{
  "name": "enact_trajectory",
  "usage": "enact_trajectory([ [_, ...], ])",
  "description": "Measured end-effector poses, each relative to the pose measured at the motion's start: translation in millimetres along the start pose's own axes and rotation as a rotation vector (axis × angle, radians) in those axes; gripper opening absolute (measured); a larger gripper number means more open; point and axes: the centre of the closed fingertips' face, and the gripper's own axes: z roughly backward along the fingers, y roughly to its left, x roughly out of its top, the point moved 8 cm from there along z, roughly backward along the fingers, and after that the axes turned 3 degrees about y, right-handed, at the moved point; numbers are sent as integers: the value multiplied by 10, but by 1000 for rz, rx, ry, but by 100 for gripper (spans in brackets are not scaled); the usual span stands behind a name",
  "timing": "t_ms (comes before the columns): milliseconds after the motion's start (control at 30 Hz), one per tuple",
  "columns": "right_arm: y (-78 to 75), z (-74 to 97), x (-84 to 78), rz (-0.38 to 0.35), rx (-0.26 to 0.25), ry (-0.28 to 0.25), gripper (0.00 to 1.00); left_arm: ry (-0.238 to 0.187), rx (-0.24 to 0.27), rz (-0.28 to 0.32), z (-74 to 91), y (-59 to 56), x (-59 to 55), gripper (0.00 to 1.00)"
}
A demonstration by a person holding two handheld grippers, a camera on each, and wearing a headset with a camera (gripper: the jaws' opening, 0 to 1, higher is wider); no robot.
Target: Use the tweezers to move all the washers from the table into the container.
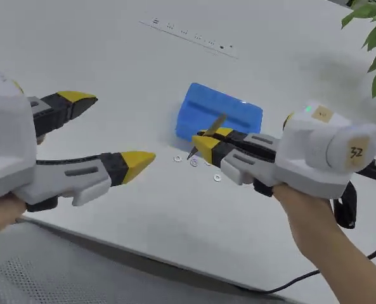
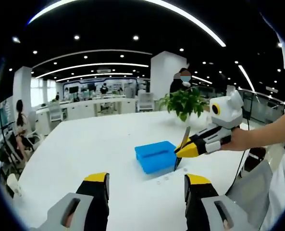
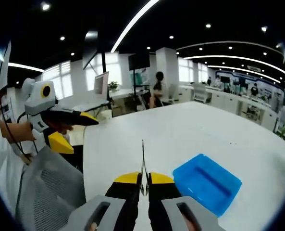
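Worktop: a white surface is stretching wide and bare to the left of the work and behind it.
Container: the blue tray is sitting near the middle of the worktop, well clear of every edge.
Washers: four small rings are lying loose and apart on bare worktop, just beside the container's near wall, toward the near edge.
Right gripper: its claw is pressing together on the tweezers, reaching in from the right over the container's near wall.
Tweezers' tips: they are pointing down among the washers; I cannot tell whether they are touching.
Left gripper: its claw is standing wide apart and gripping nothing, hovering over bare worktop well left of the washers.
Near edge: it is running below both grippers, with a grey mesh chair just past it.
Far side: a thin strip is lying set in the worktop.
Right side: a plant is leaning in at the far right corner, and a cable is trailing off the near edge.
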Motion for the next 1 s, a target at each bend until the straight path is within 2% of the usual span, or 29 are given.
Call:
enact_trajectory([
  [67,-38,-37,-12,-3,-10,-4,2,-7,20,49,-7,29,-64,64],
  [167,-113,-115,-48,-21,-24,-9,2,-5,43,61,-35,52,-136,70],
  [233,-159,-176,-81,-37,-22,-17,3,4,106,11,-52,87,-192,77],
  [267,-166,-197,-94,-37,-24,-14,3,-10,105,-7,-71,77,-209,81],
  [367,-201,-271,-150,-46,-29,2,3,-62,89,21,-98,65,-206,87],
  [433,-225,-317,-187,-63,-30,6,3,-92,100,-11,-119,54,-193,88],
  [467,-254,-346,-215,-65,-30,9,3,-97,116,-50,-137,50,-191,88],
  [500,-260,-365,-230,-64,-33,11,3,-94,126,-63,-150,49,-200,89],
  [600,-284,-434,-294,-56,-38,32,3,0,101,-35,-187,52,-303,88],
  [700,-317,-484,-356,-80,-40,31,3,-2,104,-43,-190,78,-302,86],
  [833,-344,-547,-429,-94,-45,41,3,37,81,-53,-223,56,-346,86],
  [1000,-389,-587,-488,-98,-52,59,3,42,62,-60,-238,29,-353,89],
])
